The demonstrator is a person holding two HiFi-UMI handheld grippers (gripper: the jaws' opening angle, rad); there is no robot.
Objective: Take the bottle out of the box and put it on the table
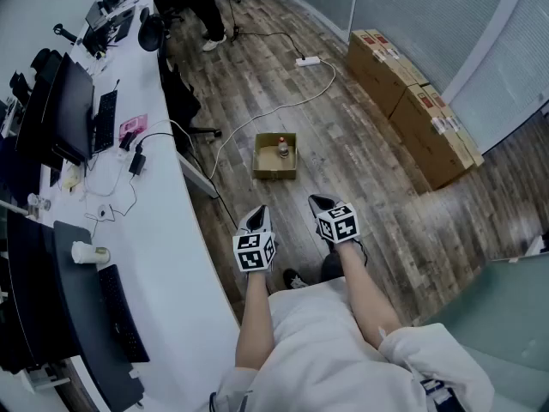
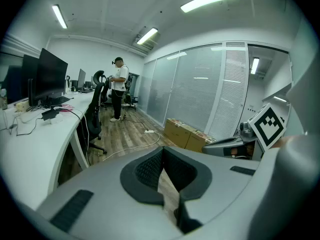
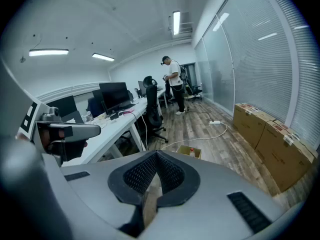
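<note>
Bottle upright in box, well ahead of left gripper and right gripper | both clenched, empty | table to their left | no step done: reach, lift, placing remain

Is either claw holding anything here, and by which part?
Nothing is held. The left claw and right claw are both shut and empty; the bottle stands in the box on the floor.

The bottle stands in the box on the floor, with the table at left and cartons far right.
</note>
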